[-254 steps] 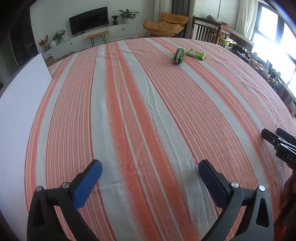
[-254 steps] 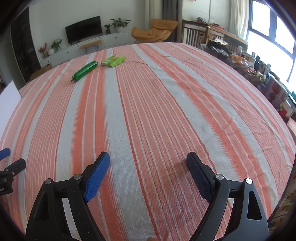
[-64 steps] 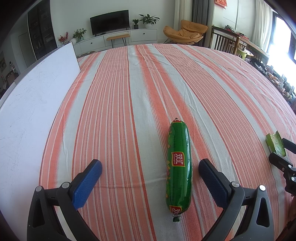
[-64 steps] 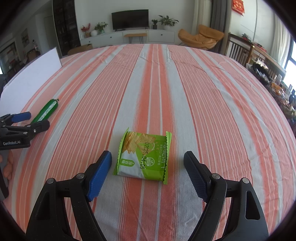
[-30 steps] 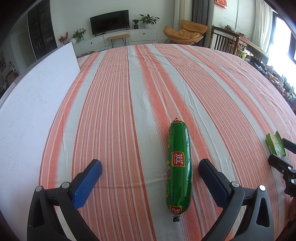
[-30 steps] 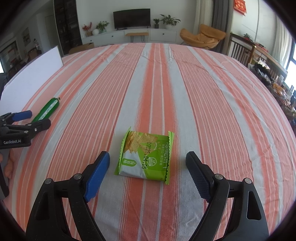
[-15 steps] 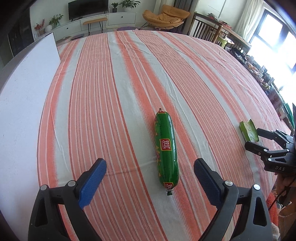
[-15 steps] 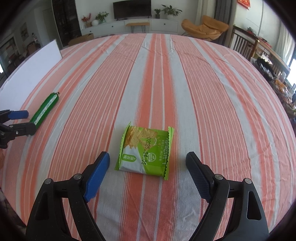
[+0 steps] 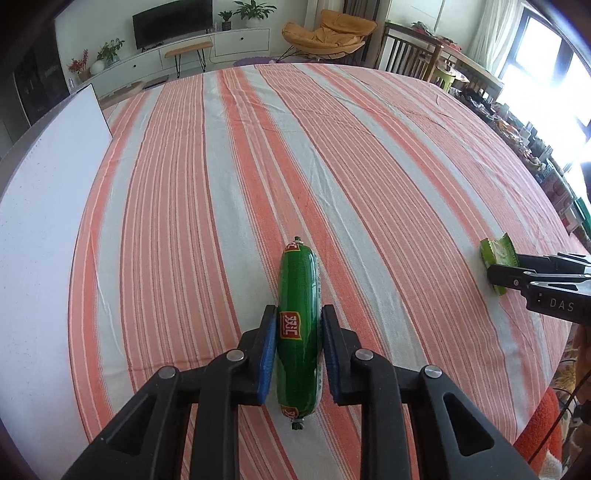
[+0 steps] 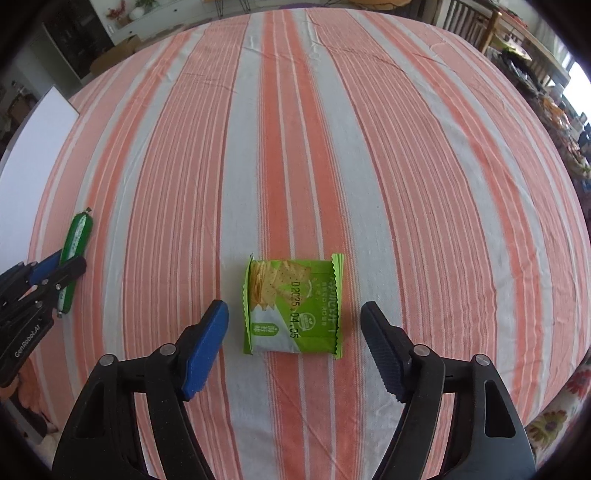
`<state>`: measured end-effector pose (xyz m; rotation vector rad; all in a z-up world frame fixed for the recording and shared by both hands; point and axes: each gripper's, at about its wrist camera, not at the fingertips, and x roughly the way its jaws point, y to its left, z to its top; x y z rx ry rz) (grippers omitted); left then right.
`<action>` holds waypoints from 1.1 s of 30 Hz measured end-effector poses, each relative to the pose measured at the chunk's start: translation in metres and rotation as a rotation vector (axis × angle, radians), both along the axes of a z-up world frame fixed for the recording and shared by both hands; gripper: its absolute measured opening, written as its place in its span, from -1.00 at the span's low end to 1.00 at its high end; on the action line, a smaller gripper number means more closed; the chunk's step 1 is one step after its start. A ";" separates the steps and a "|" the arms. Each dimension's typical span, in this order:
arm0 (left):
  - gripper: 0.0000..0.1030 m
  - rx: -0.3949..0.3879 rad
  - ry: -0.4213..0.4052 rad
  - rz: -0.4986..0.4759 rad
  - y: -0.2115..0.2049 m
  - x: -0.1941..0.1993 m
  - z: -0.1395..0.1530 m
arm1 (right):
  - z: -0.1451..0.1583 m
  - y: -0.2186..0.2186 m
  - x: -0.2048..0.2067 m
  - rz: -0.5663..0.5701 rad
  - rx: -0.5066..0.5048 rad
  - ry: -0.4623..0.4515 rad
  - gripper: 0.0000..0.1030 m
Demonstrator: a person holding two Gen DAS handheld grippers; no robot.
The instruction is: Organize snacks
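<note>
A green sausage stick (image 9: pixel 297 295) with a red label lies lengthwise on the striped tablecloth (image 9: pixel 332 147). My left gripper (image 9: pixel 298 325) is shut on its near half, blue pads on both sides. It also shows in the right wrist view (image 10: pixel 75 240) at the far left, with the left gripper (image 10: pixel 59 269) around it. A green cracker packet (image 10: pixel 293 302) lies flat between the open fingers of my right gripper (image 10: pixel 293 325); the pads stand apart from it. The packet (image 9: pixel 496 254) and right gripper (image 9: pixel 517 269) show at the right in the left wrist view.
A white board (image 9: pixel 40 206) lies along the table's left side, also visible in the right wrist view (image 10: pixel 33 140). The table's near edge drops off close behind both grippers. A TV unit, an orange chair (image 9: pixel 328 33) and dining chairs stand beyond the far edge.
My left gripper has moved forward and closed on the green sausage stick. My right gripper has tilted down and moved a little closer over the cracker packet, still open.
</note>
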<state>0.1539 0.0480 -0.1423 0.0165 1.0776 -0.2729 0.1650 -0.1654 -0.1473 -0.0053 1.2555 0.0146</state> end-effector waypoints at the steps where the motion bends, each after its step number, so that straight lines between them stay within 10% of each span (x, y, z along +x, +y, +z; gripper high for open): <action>1: -0.56 -0.025 -0.005 0.007 0.005 -0.006 0.004 | 0.002 0.000 -0.003 0.004 0.022 -0.005 0.01; 16: -0.56 -0.382 -0.121 0.081 0.115 -0.123 0.118 | 0.071 0.101 -0.077 0.294 0.156 -0.093 0.01; 26: -0.56 -0.154 -0.245 0.464 0.276 -0.149 0.138 | 0.175 0.290 -0.107 0.666 0.356 -0.256 0.02; 33: -0.41 -0.034 -0.220 0.599 0.324 -0.160 0.104 | 0.172 0.365 -0.109 0.792 0.370 -0.276 0.13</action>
